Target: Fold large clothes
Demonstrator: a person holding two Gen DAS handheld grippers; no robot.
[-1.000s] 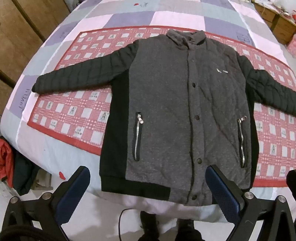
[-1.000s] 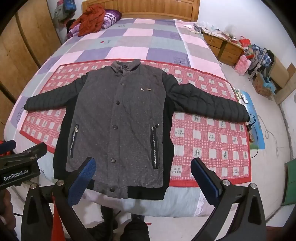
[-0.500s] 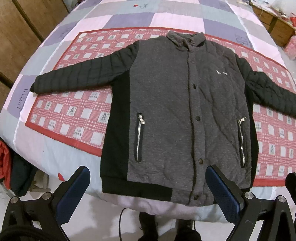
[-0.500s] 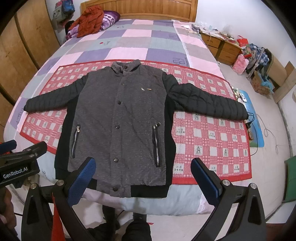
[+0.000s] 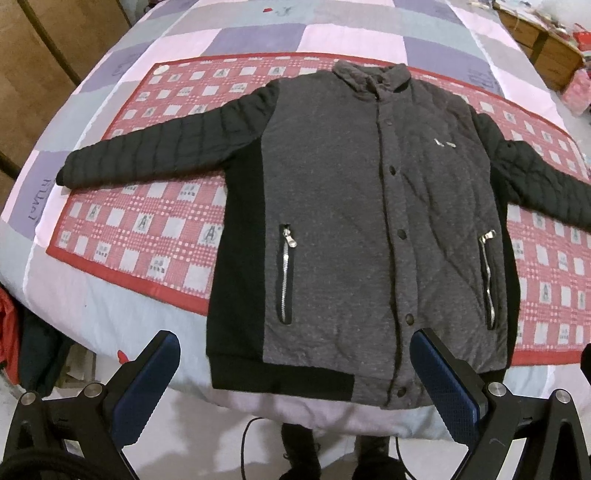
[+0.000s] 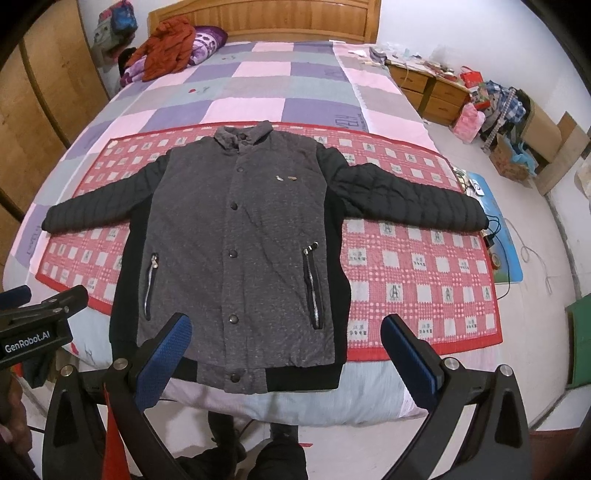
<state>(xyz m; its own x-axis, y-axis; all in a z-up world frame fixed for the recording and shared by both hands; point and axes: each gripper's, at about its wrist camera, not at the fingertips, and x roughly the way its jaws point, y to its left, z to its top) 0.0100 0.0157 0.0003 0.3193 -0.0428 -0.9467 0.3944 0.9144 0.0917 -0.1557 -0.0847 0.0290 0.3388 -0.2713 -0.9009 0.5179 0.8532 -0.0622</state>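
Note:
A grey quilted jacket with black sleeves and side panels lies flat, front up and buttoned, on a red checked mat on the bed. Both sleeves are spread outward. The jacket also shows in the right wrist view. My left gripper is open and empty, held above the jacket's hem at the bed's near edge. My right gripper is open and empty, over the hem's right half. The left gripper's body shows at the left in the right wrist view.
The bed has a patchwork cover and a wooden headboard. Clothes and a pillow lie at its head. Wardrobe doors stand left. Drawers and clutter stand right. A cable and blue mat lie on the floor.
Both grippers have drifted slightly forward and lower toward the jacket's hem. The jacket has not moved and both grippers stay open.

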